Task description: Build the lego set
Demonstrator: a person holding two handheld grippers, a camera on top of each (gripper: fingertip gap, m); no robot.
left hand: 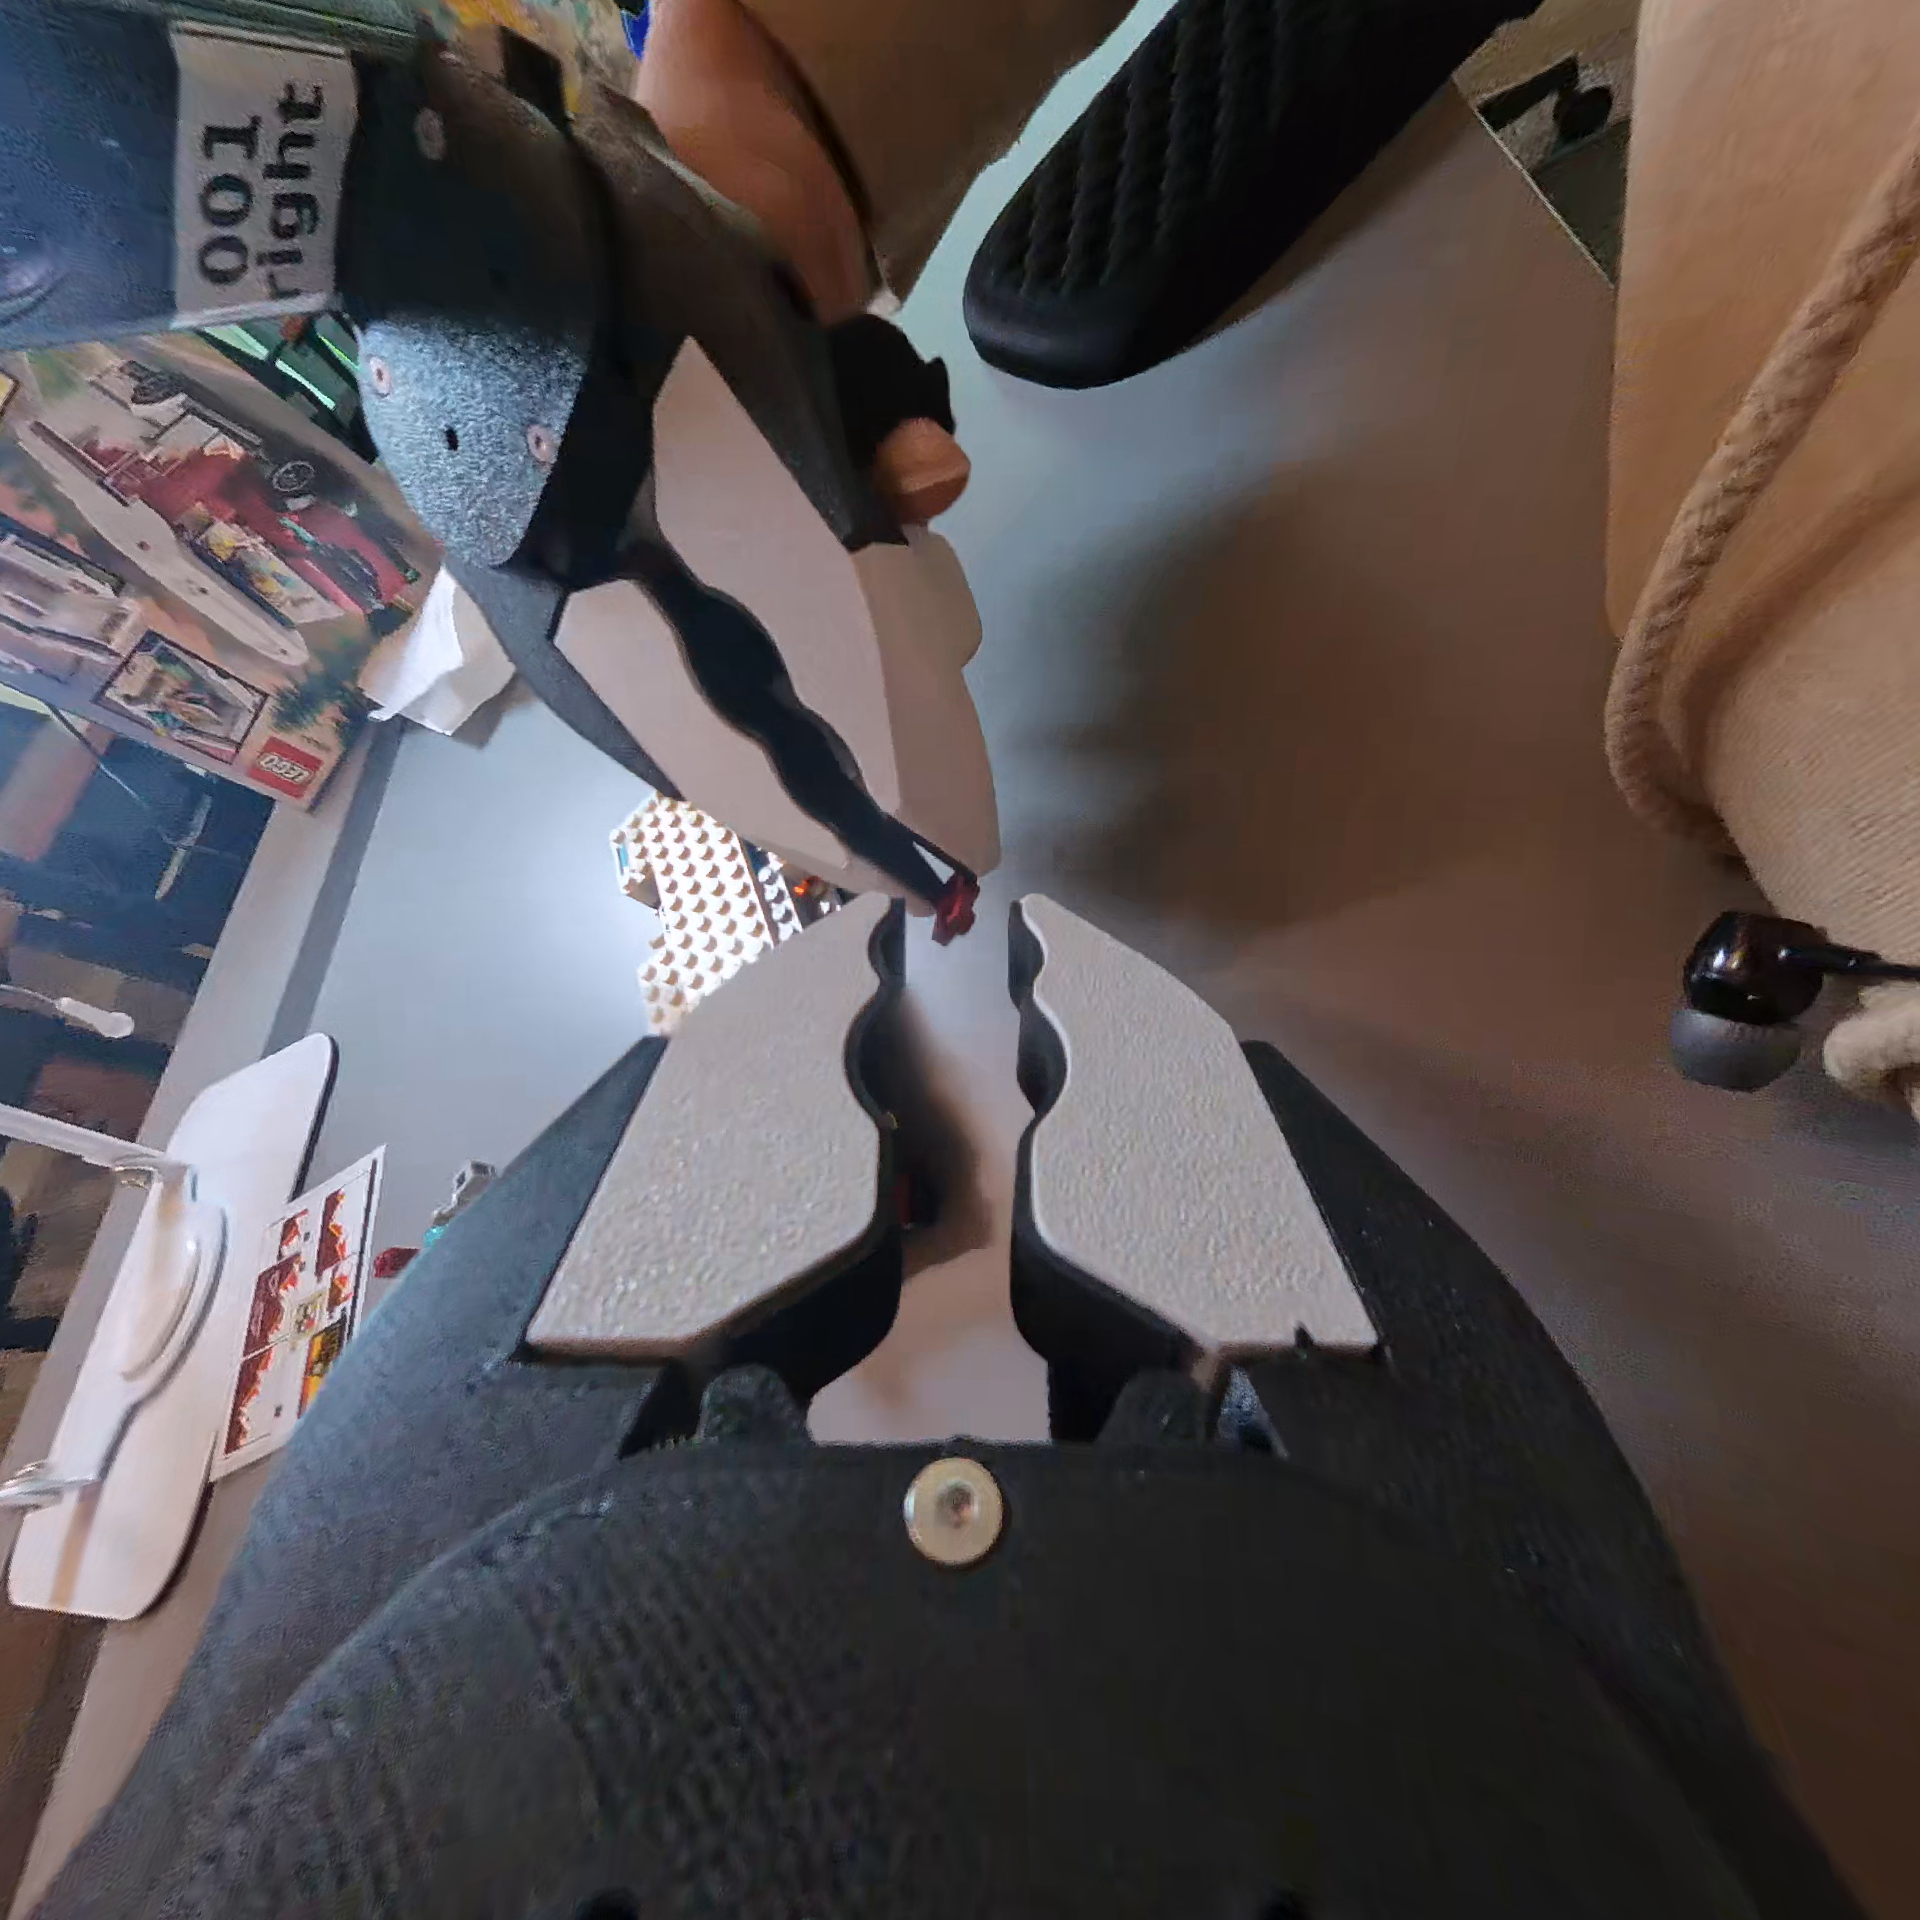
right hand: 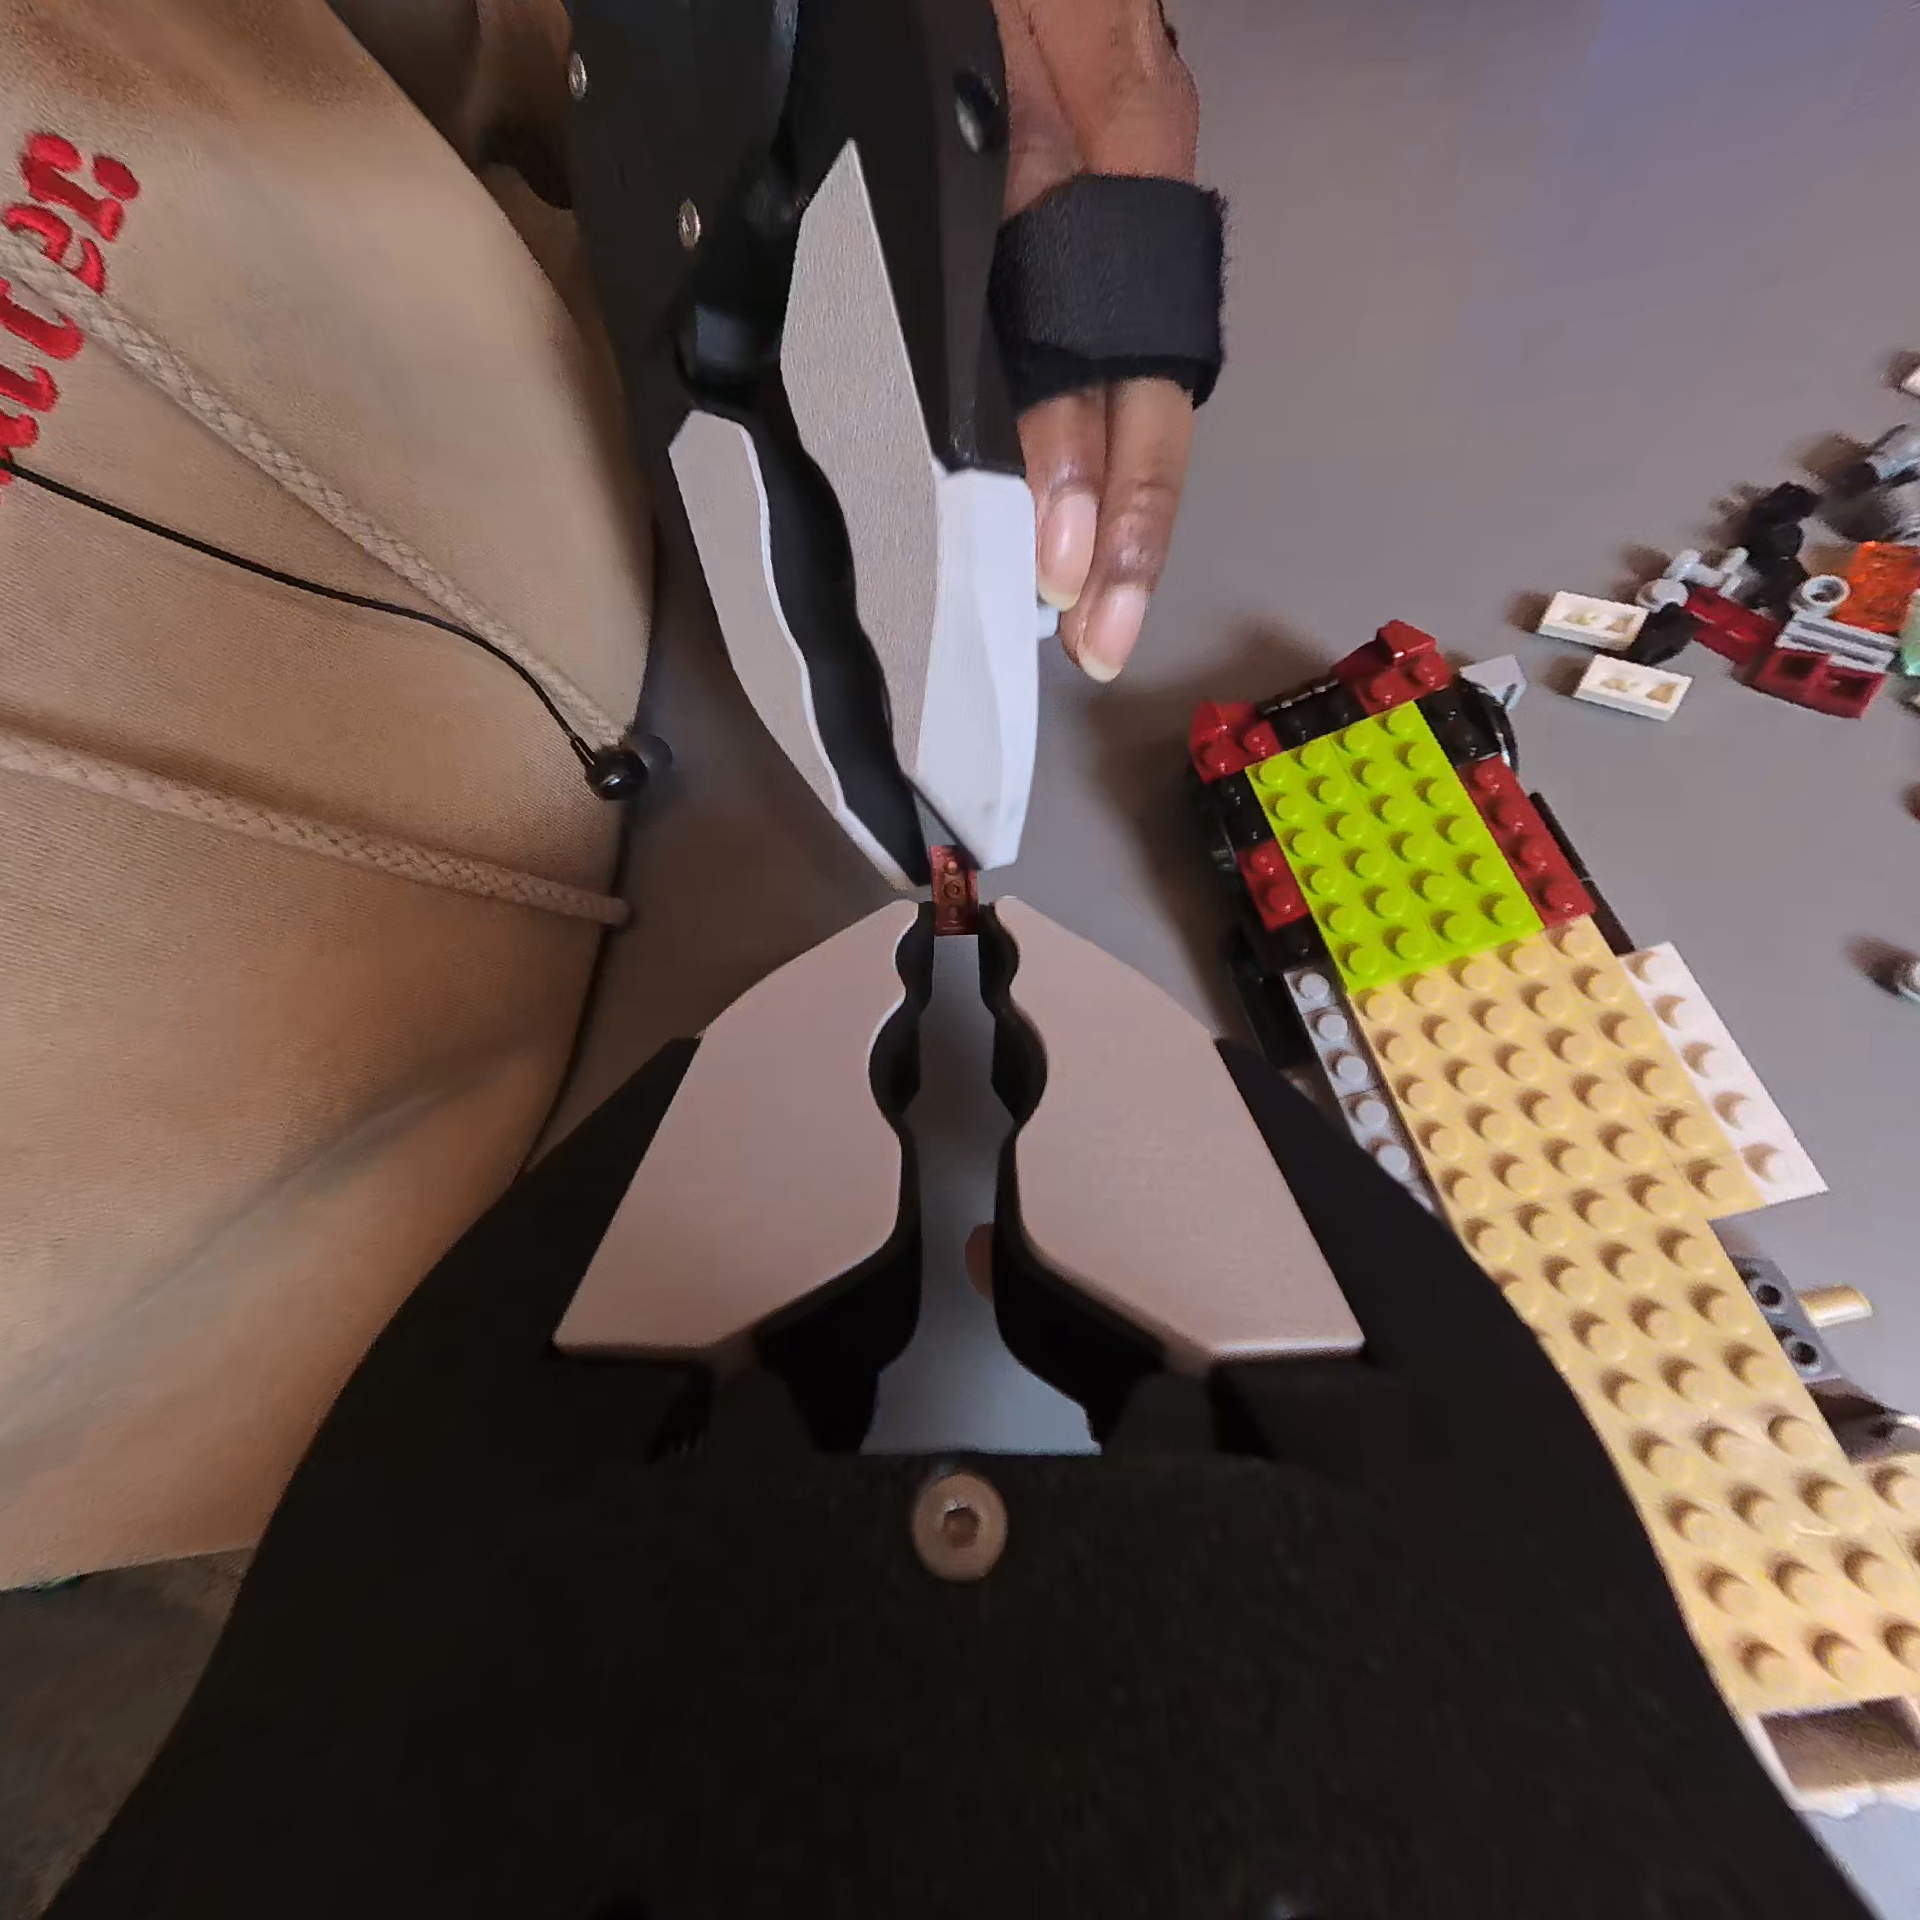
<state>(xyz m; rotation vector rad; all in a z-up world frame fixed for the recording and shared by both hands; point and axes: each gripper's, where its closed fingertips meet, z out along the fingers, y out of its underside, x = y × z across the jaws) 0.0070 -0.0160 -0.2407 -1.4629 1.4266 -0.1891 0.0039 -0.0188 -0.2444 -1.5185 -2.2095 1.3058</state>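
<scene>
White label (left hand: 260,171), box logo (left hand: 281,764), hoodie embroidery (right hand: 62,239) — lettered.

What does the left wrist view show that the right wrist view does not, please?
Only the left wrist view shows a printed toy box, an instruction sheet and a black shoe. Only the right wrist view shows the brick model's lime-green plates and loose pieces. Both show the grey table and the right gripper pinching a small dark red piece, with the open left gripper beside it.

hobby table — toy-brick box (left hand: 177,582), loose bricks (right hand: 1766,634)
</scene>
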